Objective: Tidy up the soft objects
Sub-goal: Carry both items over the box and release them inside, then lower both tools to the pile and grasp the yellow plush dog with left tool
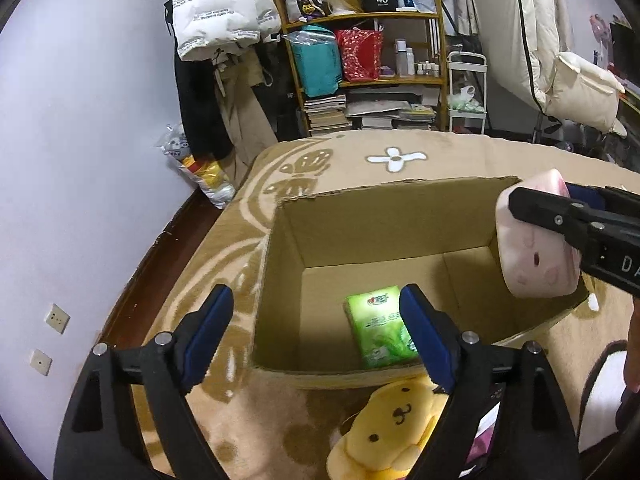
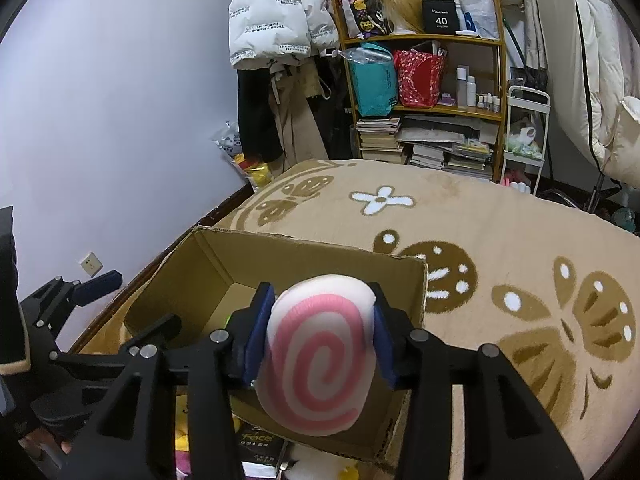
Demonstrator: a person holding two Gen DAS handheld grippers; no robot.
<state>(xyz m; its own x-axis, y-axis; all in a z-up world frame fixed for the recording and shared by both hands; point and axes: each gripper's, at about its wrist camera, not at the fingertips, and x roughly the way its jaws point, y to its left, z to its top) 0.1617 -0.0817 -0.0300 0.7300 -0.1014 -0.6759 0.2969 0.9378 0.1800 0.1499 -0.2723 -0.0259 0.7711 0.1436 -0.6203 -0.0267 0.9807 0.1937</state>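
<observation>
An open cardboard box (image 1: 280, 264) stands on the beige blanket, also in the right wrist view (image 2: 304, 260). A green tissue pack (image 1: 378, 326) lies on its floor. My right gripper (image 2: 320, 332) is shut on a pink-and-white swirl plush (image 2: 320, 356) and holds it over the box's near right corner; the left wrist view shows the plush (image 1: 536, 260) above the box's right wall. My left gripper (image 1: 316, 336) is open and empty, above the box's near wall. A yellow dog plush (image 1: 388, 424) lies on the blanket just in front of the box.
The beige patterned blanket (image 2: 500, 240) covers the bed. A shelf (image 1: 360, 60) with bags, books and bottles stands behind, next to hanging coats (image 1: 224, 12). A white cart (image 1: 468, 92) is at its right. Packs and plush toys (image 2: 260, 448) lie before the box.
</observation>
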